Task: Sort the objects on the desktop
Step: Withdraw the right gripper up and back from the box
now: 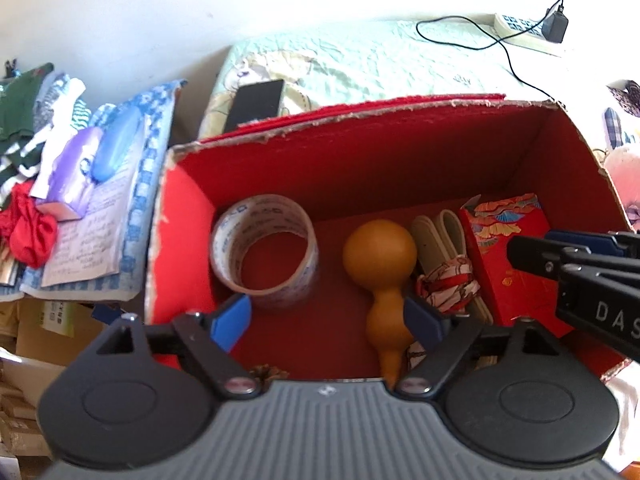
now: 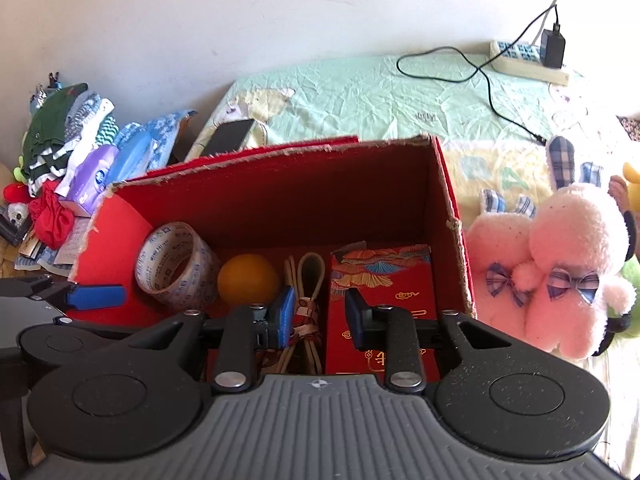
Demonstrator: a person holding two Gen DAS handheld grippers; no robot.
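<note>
An open red cardboard box (image 1: 384,152) with ragged torn edges sits on the bed, and everything lies inside on its floor. At the left, a roll of clear printed tape (image 1: 265,249) is tipped on its side, hole facing up and out. Beside it lies an orange-brown gourd (image 1: 379,280), bulb toward the far wall. Next comes a bundle of cream strips (image 1: 442,252) bound with patterned ribbon, then a red decorated packet (image 1: 510,256) against the right wall.
</note>
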